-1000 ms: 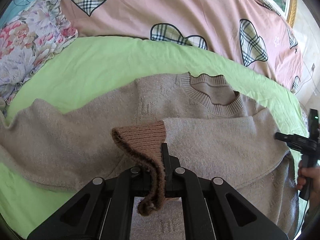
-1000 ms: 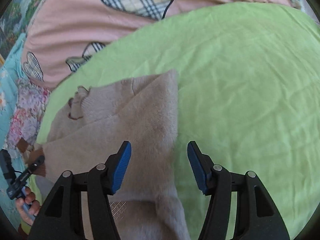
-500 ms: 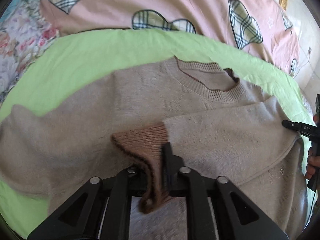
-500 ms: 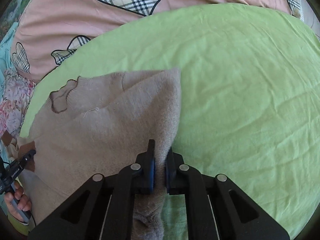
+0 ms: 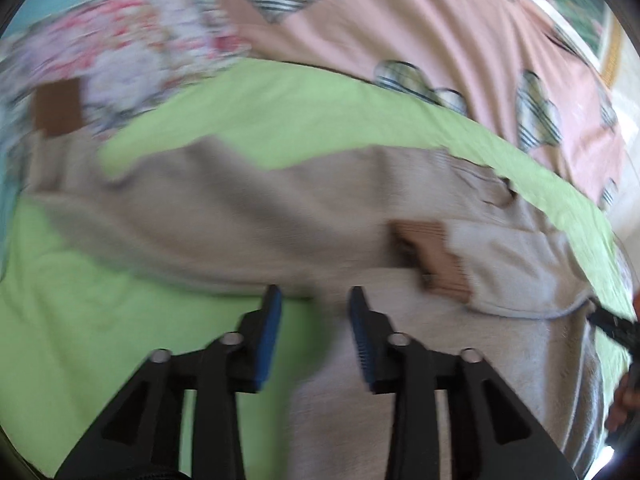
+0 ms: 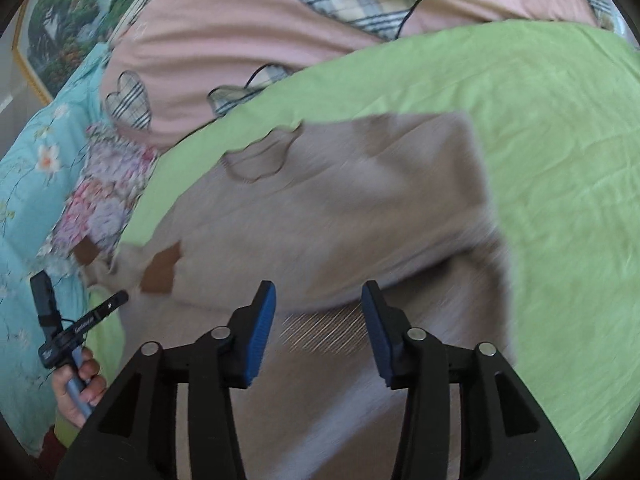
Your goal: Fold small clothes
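A beige knit sweater (image 5: 280,208) lies on a green sheet (image 5: 100,312); it also shows in the right wrist view (image 6: 340,220). Its right sleeve is folded across the chest, and the brown cuff (image 5: 440,256) rests on the body; the cuff also shows in the right wrist view (image 6: 160,272). The other sleeve stretches left, with its brown cuff (image 5: 58,108) on the floral cloth. My left gripper (image 5: 314,320) is open and empty over the sweater's lower left edge. My right gripper (image 6: 318,320) is open and empty above the sweater body. Both views are motion-blurred.
A pink quilt with plaid hearts (image 6: 280,40) lies behind the green sheet (image 6: 560,160). A floral cloth (image 5: 132,48) and a turquoise blanket (image 6: 32,184) lie at the left. The left hand-held gripper (image 6: 76,324) shows in the right wrist view.
My left gripper let go of the brown cuff, opened and swung left. My right gripper let go of the sweater's edge, opened and pulled back over the body.
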Tool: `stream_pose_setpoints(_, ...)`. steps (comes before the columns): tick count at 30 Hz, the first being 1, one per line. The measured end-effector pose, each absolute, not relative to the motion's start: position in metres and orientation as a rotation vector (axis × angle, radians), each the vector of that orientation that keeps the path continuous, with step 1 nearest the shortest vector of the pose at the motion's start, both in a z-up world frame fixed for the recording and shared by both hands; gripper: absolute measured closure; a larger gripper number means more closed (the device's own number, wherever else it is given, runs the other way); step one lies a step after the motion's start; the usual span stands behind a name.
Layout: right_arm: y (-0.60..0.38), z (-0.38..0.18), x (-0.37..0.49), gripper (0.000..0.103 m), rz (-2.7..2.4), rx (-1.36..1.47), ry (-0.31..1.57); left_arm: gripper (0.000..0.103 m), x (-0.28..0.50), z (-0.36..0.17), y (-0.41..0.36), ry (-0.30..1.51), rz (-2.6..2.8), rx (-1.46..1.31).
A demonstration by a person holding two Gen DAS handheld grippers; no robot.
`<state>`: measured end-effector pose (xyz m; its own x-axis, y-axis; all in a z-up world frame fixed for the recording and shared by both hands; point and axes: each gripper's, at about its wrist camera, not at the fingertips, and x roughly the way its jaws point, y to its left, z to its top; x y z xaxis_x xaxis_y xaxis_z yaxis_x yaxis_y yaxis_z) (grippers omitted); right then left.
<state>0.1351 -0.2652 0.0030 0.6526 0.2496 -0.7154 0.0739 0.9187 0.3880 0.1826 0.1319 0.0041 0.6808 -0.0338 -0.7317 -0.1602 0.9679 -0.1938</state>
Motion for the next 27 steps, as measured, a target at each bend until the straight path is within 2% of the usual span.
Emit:
stream_pose_setpoints(5,-0.235,-0.007,0.123,0.05,0.156,0.401,0.894,0.059,0.168,-0.003,0.193,0.829,0.203,-0.357)
stream_pose_setpoints(12,-0.218,-0.02,0.111,0.048,0.171,0.424,0.935,0.041,0.154,-0.002,0.26,0.778,0.357,-0.458)
stream_pose_setpoints(20,-0.212,-0.025,0.103,0.048,0.163,0.415,0.957,0.035,0.166,0.017,0.328,0.702,0.447,-0.546)
stream_pose_setpoints(25,-0.211,-0.026,0.102,0.048,0.156,0.416,0.963,0.035,0.193,0.016,0.371,0.708,0.503,-0.572)
stream_pose_setpoints(26,-0.211,-0.027,0.103,0.048,0.154,0.415,0.965,0.038,0.199,0.013,0.379,0.719,0.509,-0.581)
stream_pose_setpoints(27,-0.211,-0.027,0.103,0.048,0.155,0.416,0.967,0.048,0.205,0.008,0.384,0.733,0.512,-0.59)
